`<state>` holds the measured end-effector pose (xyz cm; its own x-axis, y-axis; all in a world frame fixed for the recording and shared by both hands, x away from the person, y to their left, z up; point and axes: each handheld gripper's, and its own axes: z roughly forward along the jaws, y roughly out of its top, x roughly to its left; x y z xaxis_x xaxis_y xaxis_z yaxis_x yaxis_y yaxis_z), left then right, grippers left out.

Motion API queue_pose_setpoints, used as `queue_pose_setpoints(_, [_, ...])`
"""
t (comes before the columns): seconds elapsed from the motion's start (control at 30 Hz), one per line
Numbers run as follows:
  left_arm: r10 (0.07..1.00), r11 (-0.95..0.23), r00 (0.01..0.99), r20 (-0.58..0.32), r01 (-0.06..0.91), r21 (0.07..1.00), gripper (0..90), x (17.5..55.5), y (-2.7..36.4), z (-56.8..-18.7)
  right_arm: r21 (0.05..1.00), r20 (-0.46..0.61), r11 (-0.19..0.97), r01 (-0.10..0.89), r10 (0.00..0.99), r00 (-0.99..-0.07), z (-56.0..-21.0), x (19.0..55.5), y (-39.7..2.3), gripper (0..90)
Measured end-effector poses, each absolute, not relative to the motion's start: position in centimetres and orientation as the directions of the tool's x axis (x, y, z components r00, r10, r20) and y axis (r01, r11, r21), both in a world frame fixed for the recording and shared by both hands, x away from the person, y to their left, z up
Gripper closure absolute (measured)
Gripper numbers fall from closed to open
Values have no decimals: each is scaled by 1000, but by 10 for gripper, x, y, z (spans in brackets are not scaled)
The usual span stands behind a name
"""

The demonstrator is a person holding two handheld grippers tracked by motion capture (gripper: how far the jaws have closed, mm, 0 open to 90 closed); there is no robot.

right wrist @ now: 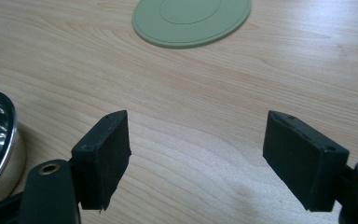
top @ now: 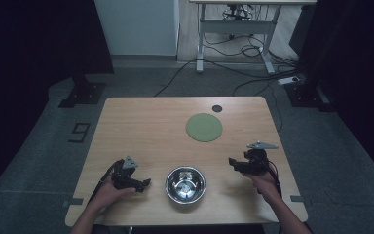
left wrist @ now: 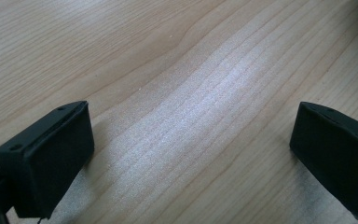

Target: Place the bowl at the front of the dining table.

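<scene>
Resting low over wood table w/ jaws spread wide & empty: left gripper just left of steel bowl, right gripper to bowl's right, green mat ahead.

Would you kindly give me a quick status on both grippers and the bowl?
Left gripper open, empty. Right gripper open, empty. Steel bowl upright between them, untouched. Green mat lies beyond; nothing in the way.
</scene>
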<state>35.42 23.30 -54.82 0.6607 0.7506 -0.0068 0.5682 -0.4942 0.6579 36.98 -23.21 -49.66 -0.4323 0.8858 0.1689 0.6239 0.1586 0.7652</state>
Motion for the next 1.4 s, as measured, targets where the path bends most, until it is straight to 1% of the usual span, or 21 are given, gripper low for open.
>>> queue_pose_setpoints(0.53, [751, -494, 661, -7, 568, 658, 0, 354, 233, -548, 773, 172, 182, 607, 862, -477, -492, 363, -220, 239])
queue_pose_setpoints(1.1, [749, -495, 662, -7, 567, 658, 0, 354, 233, -548, 775, 171, 201, 599, 846, -506, -491, 359, -210, 241])
queue_pose_setpoints(1.4, [749, -495, 662, -7, 567, 658, 0, 354, 233, -548, 775, 173, 223, 591, 825, -538, -490, 354, -197, 242])
